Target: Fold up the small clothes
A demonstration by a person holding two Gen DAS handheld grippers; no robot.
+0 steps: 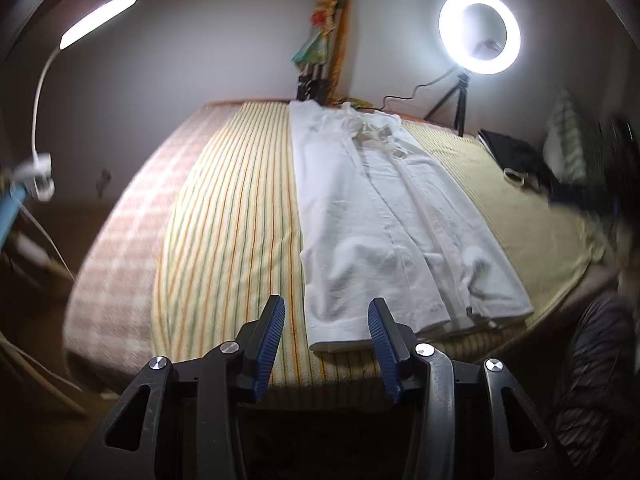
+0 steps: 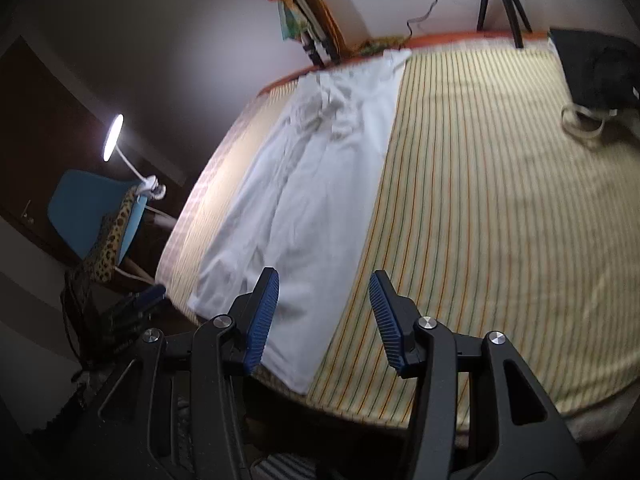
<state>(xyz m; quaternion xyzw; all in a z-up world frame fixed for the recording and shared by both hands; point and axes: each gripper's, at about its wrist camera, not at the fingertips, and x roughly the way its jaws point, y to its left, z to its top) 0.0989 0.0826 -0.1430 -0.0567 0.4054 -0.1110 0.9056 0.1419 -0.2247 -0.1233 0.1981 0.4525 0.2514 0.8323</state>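
White trousers (image 1: 376,216) lie folded lengthwise on a striped bedcover (image 1: 240,216), waist at the far end, hems at the near edge. My left gripper (image 1: 326,316) is open and empty, hovering just above the near hem at its left corner. In the right wrist view the trousers (image 2: 320,184) run from the far edge to the near edge of the bedcover (image 2: 480,200). My right gripper (image 2: 324,292) is open and empty above the near right part of the trousers. The left gripper (image 2: 140,304) shows at the lower left there, blurred.
A ring light on a tripod (image 1: 479,32) stands at the far right of the bed. A black bag (image 1: 516,152) lies on the right side, also in the right wrist view (image 2: 596,68). A desk lamp (image 1: 100,16) and a blue chair (image 2: 92,208) stand to the left.
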